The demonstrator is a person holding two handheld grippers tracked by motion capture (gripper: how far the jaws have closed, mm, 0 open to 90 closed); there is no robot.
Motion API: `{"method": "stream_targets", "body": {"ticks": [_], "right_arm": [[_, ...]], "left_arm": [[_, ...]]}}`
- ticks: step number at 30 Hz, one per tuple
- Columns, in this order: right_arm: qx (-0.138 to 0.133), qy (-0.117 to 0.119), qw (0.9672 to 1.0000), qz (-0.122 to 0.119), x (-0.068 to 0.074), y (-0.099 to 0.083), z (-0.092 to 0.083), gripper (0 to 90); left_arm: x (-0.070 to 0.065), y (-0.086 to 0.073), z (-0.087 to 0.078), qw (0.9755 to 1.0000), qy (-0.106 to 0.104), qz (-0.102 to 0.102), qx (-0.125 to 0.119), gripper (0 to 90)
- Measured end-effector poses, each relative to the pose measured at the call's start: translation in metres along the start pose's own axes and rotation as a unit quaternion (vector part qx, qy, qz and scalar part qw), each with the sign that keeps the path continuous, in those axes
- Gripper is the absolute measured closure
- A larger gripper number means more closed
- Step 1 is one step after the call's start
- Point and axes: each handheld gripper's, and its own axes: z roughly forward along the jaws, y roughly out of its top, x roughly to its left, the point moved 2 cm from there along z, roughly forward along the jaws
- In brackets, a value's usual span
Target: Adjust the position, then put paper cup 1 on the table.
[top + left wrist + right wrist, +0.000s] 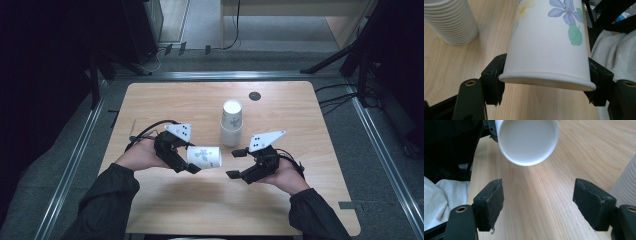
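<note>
black pads of the left gripper (pixel 546 86) are clamped on the rim end of a flowered paper cup (pixel 549 42), one pad on each side just above the rolled lip. held that way, the cup lies on its side above the wooden table (pixel 200 200), its closed base pointing toward the right gripper (pixel 239 163). in the right gripper view the cup's white base (pixel 527 140) faces the camera, above and beyond that gripper's jaws, which stand wide apart with bare wood between them and nothing touching the pads.

taking the stack of cups (pixel 231 124) as landmark: the stack stands upright near the table's middle, the held cup is near it on the person's side and to its left, and the right gripper is near it on the person's side, a little to its right. a small dark round disc (pixel 255 96) lies beyond the stack, near the far edge.
</note>
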Motion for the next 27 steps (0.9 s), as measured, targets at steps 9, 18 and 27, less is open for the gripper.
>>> {"method": "stream_targets", "body": {"ticks": [9, 18, 27], "right_arm": [[-0.007, -0.003, 1.0, 0.001, 0.001, 0.002, -0.003, 25.1], [0.002, -0.002, 1.0, -0.003, 0.003, 0.003, 0.006, 23.7], [0.015, 0.011, 0.9998, -0.011, 0.005, 0.006, 0.021, 23.6]], "left_arm": [[0.006, 0.012, 0.011, 0.9982, 0.004, 0.01, 0.058, 29.6], [0.003, 0.006, 0.021, 0.9957, 0.005, 0.015, 0.092, 30.0], [0.002, 0.006, 0.027, 0.9931, 0.005, 0.003, 0.117, 30.3]]}}
